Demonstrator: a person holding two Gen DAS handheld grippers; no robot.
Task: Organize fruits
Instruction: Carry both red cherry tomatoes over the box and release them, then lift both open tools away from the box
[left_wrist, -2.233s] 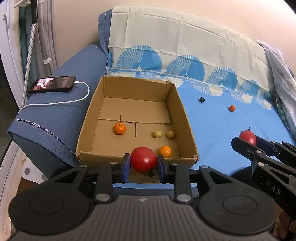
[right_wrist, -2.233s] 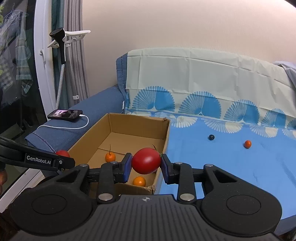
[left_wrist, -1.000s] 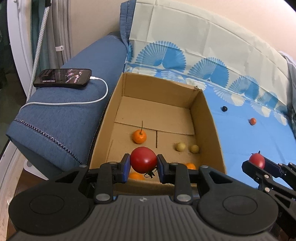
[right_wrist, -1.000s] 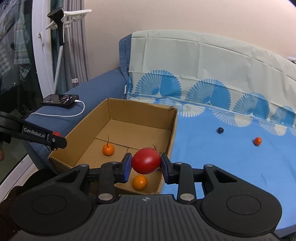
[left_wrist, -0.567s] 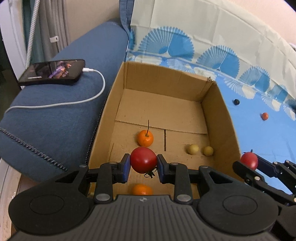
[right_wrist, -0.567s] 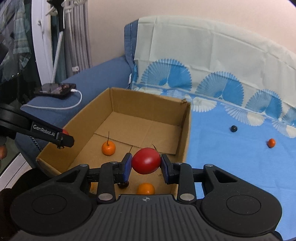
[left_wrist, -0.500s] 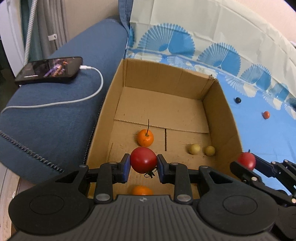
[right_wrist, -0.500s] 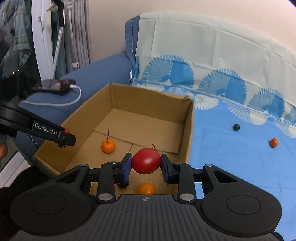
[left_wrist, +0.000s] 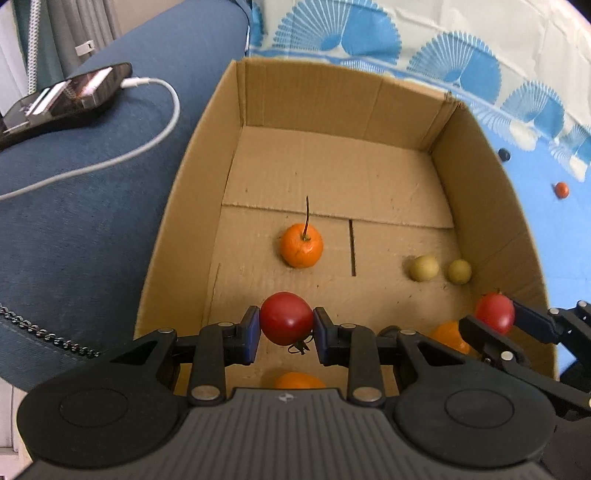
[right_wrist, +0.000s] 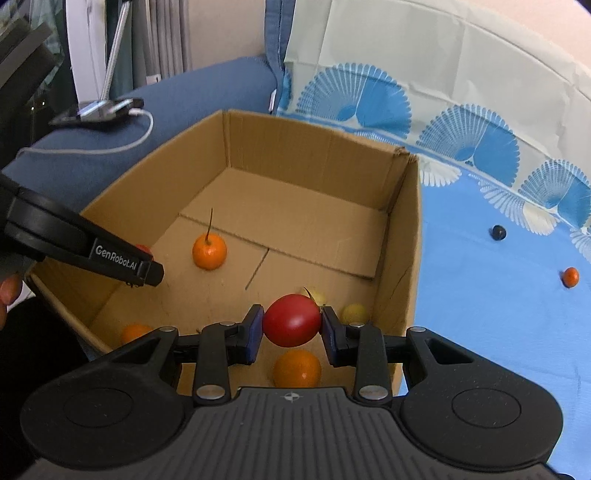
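A brown cardboard box (left_wrist: 207, 206) fills mid-frame, holding an orange stemmed fruit (left_wrist: 301, 246) and two pale yellow balls (left_wrist: 424, 268). Upper right, the sheet (right_wrist: 480, 295) is bright blue with white-and-blue fans. Both tomatoes (left_wrist: 286, 318) are red.

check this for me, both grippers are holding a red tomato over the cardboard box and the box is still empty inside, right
Not quite. Both the left gripper and the right gripper do hold a red tomato over the cardboard box, but the box is not empty. The left wrist view shows a stemmed orange fruit and two small yellow fruits on its floor, with more orange fruit near the front wall.
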